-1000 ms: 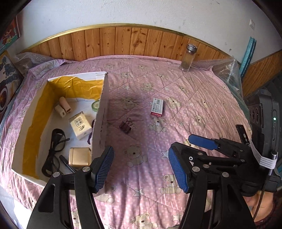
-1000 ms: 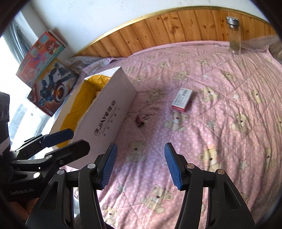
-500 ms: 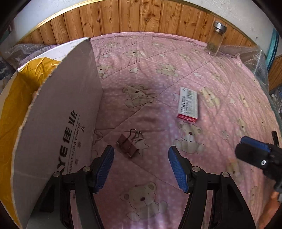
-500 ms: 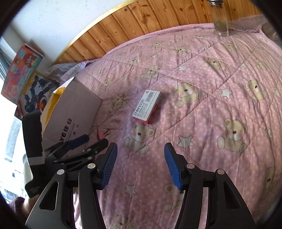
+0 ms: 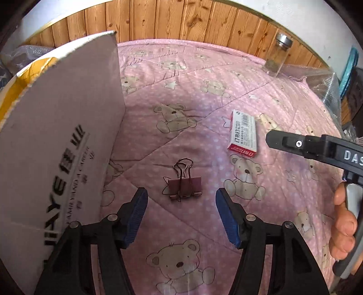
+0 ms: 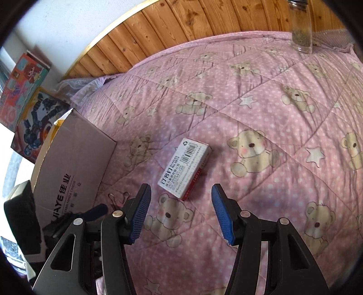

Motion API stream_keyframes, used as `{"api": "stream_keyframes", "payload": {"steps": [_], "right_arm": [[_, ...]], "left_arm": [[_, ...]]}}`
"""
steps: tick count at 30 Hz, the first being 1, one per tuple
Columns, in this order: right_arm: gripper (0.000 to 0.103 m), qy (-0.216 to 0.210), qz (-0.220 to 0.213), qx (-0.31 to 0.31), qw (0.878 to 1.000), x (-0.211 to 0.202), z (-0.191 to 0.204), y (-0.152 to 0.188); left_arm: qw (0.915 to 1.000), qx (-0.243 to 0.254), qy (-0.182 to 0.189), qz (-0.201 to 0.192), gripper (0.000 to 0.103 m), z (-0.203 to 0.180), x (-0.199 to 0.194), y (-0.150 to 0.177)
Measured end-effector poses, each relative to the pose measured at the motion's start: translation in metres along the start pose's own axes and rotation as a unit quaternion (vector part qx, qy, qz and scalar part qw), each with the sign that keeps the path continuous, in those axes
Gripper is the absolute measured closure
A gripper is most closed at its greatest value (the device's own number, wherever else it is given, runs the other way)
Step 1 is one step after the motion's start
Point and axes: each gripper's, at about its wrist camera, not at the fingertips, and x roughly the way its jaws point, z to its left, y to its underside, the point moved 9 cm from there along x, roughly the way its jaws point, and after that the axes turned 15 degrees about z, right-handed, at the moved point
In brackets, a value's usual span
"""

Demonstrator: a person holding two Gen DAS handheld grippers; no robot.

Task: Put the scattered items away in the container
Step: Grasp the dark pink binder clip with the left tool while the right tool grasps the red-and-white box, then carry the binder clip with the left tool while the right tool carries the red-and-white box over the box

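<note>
Left gripper: fingers spread wide, nothing between them, tips low over the pink quilt. The binder clip lies flat just ahead of the tips, centred on the gap, wire handles pointing away. No contact.

Right gripper: likewise wide apart and empty, low over the quilt. The staple box lies just ahead of the tips, slightly left of the gap's centre, long axis slanted, barcode face up. Not touching.

Cardboard box (the container): its printed side wall stands upright directly left of the left gripper's left finger, close beside it.

View differences: left wrist view shows the right gripper's black finger reaching in from the right near the staple box, and the person's hand on the grey handle. Right wrist view shows the left gripper's blue tip at lower left beside the box wall, with only the clip's wire loops visible past it; the clip body is hidden. Box interior is barely seen in either view, only a strip of yellow lining at the rim.

Open room: quilt is bare around clip and staple box. A glass jar stands far off by the wood panelling, contents possibly dried herbs, too small to tell.
</note>
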Motion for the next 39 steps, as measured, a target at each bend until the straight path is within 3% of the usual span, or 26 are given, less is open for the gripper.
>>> {"api": "stream_keyframes", "payload": {"steps": [4, 8, 9, 11, 13, 19, 28, 39], "right_arm": [[0.044, 0.025, 0.012, 0.011, 1.0, 0.021, 0.0, -0.014], [0.043, 0.066, 0.008, -0.01, 0.998, 0.041, 0.003, -0.024], [0.046, 0.085, 0.005, -0.022, 0.996, 0.042, 0.005, -0.025], [0.054, 0.103, -0.001, -0.03, 0.994, 0.042, 0.004, -0.023], [0.06, 0.092, -0.004, -0.022, 0.995, 0.038, -0.001, -0.02], [0.062, 0.054, -0.026, 0.014, 0.998, 0.008, -0.013, -0.008], [0.062, 0.004, -0.035, 0.053, 0.998, -0.018, -0.008, 0.025], [0.061, 0.001, -0.031, 0.071, 0.997, -0.039, 0.003, 0.092]], "left_arm": [[0.9994, -0.001, -0.027, -0.02, 0.041, -0.003, 0.007, -0.011], [0.9983, -0.006, -0.041, -0.041, 0.06, 0.002, 0.005, -0.013], [0.9984, -0.008, -0.035, -0.043, 0.07, 0.004, 0.004, -0.013], [0.9988, -0.012, -0.024, -0.042, 0.07, 0.005, 0.003, -0.011], [0.9991, -0.013, -0.01, -0.039, 0.07, 0.004, 0.001, -0.009], [0.9987, -0.025, 0.037, -0.025, 0.07, -0.001, -0.007, 0.002], [0.9981, -0.007, 0.05, -0.035, 0.07, -0.015, -0.034, 0.021], [0.9959, 0.016, 0.069, -0.056, 0.07, -0.028, -0.075, 0.048]]}}
